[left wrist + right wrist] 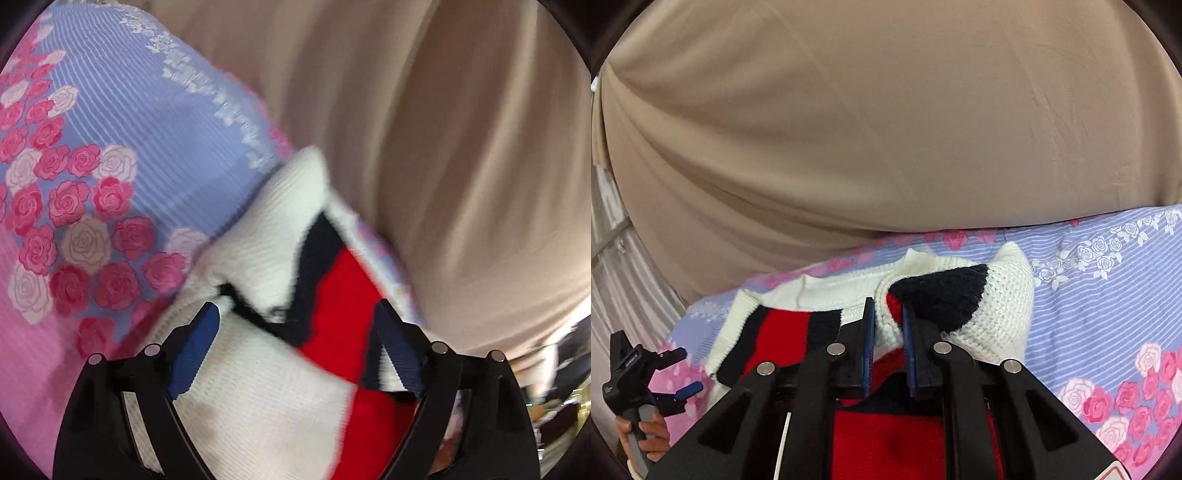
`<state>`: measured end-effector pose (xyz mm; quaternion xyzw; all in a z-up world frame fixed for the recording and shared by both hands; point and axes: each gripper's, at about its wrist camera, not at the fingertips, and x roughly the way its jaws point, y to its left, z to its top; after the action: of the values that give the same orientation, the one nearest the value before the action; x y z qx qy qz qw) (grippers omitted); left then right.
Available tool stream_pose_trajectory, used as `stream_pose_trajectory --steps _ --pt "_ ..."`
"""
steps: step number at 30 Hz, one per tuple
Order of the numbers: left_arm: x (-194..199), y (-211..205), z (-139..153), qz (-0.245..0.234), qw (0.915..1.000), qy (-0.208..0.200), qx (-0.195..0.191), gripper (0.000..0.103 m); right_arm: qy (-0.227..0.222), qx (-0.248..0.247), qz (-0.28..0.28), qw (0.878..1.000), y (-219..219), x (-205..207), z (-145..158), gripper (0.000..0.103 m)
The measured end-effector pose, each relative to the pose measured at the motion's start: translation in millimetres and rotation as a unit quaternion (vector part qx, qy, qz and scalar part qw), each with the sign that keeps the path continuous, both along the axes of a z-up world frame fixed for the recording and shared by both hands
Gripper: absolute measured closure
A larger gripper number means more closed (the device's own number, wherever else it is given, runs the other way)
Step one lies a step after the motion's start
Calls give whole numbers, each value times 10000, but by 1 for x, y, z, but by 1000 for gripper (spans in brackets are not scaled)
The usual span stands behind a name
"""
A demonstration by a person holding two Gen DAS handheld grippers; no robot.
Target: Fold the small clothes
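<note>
A small knit sweater, white with navy and red bands, lies on a lilac bedsheet with pink roses. My left gripper is open, its blue-padded fingers apart just above the sweater, holding nothing. In the right wrist view the sweater is partly folded over, and my right gripper is shut on a white fold of it, lifting that part. The left gripper also shows at the lower left of the right wrist view, open, held by a hand.
A beige curtain or cloth hangs behind the bed. The rose bedsheet spreads to the right. Grey pleated fabric shows at the far left. The left wrist view is motion-blurred.
</note>
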<state>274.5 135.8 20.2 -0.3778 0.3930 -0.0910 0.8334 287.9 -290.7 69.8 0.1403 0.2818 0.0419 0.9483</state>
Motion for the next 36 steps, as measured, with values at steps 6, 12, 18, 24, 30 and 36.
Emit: stream_pose_trajectory --steps 6,12,18,24,30,36 --pt "9 -3 -15 -19 9998 181 -22 27 236 -582 279 9976 26 9 4 83" --pt "10 8 -10 332 9987 -9 386 26 961 -717 439 9918 39 -2 -61 82" --pt "7 13 -13 314 9993 72 178 27 894 -861 105 9922 24 -33 -64 64" --pt "-20 -43 39 -290 9892 -854 1158 20 520 -829 -91 9952 7 -59 -41 64" --pt "-27 -160 39 -2325 9532 -1126 1569 16 943 -660 308 9929 6 -21 -51 70" --pt "-38 -250 11 -3541 9013 -1213 2179 16 975 -423 463 9933 -6 -14 -45 89"
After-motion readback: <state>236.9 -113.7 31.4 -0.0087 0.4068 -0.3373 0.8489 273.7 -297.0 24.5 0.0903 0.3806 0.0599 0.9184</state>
